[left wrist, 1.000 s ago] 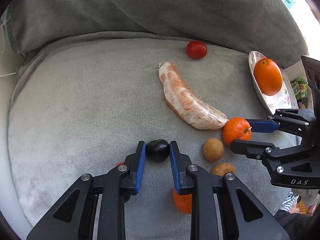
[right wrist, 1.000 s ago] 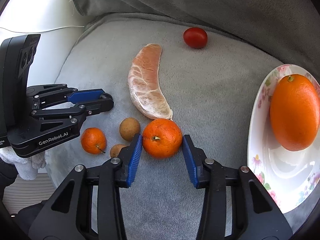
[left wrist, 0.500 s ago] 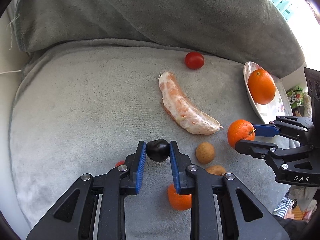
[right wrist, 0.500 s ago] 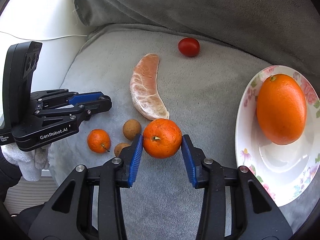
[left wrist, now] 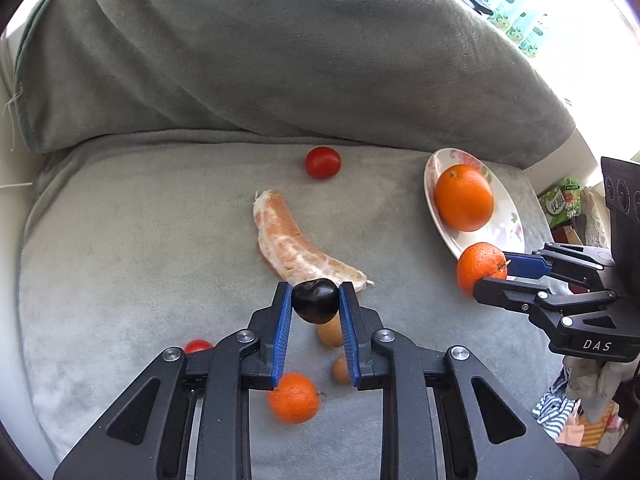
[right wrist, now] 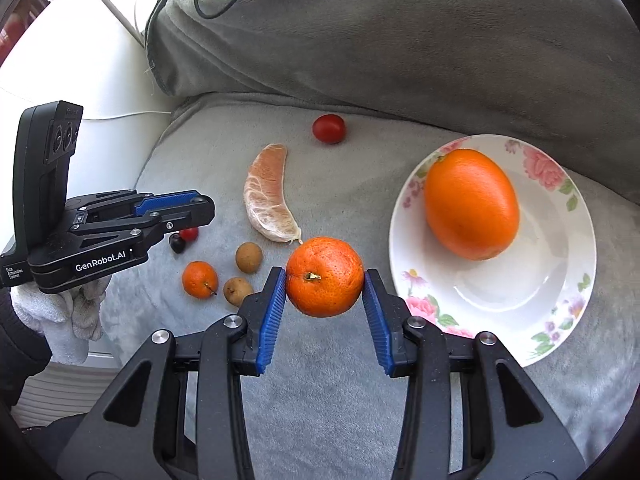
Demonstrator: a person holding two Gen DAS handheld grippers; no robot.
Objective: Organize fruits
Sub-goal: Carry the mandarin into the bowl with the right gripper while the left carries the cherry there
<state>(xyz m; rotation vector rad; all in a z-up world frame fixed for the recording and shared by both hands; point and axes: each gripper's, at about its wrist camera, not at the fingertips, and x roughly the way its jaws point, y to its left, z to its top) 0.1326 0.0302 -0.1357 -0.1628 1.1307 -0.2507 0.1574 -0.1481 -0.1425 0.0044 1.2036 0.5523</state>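
Observation:
My left gripper (left wrist: 315, 305) is shut on a dark plum (left wrist: 315, 300) and holds it above the grey cushion (left wrist: 140, 220). My right gripper (right wrist: 325, 280) is shut on a mandarin (right wrist: 325, 276), raised just left of the floral plate (right wrist: 560, 280). A large orange (right wrist: 471, 204) lies on that plate. On the cushion lie a peeled pomelo segment (right wrist: 268, 196), a red tomato (right wrist: 329, 128), a small mandarin (right wrist: 199, 279) and two brown longans (right wrist: 249, 257). The left gripper also shows in the right wrist view (right wrist: 188, 210), above a dark fruit and a small red fruit (right wrist: 189, 233).
A grey back cushion (left wrist: 280, 60) rises behind the seat. A white surface (right wrist: 80, 60) borders the cushion's left side. Clutter and a green packet (left wrist: 560, 204) sit beyond the right edge. A gloved hand (right wrist: 60, 312) holds the left gripper.
Both grippers have risen from the cushion with their fruit. The right gripper has carried the mandarin toward the plate's edge. The left gripper has lifted the plum and drawn back.

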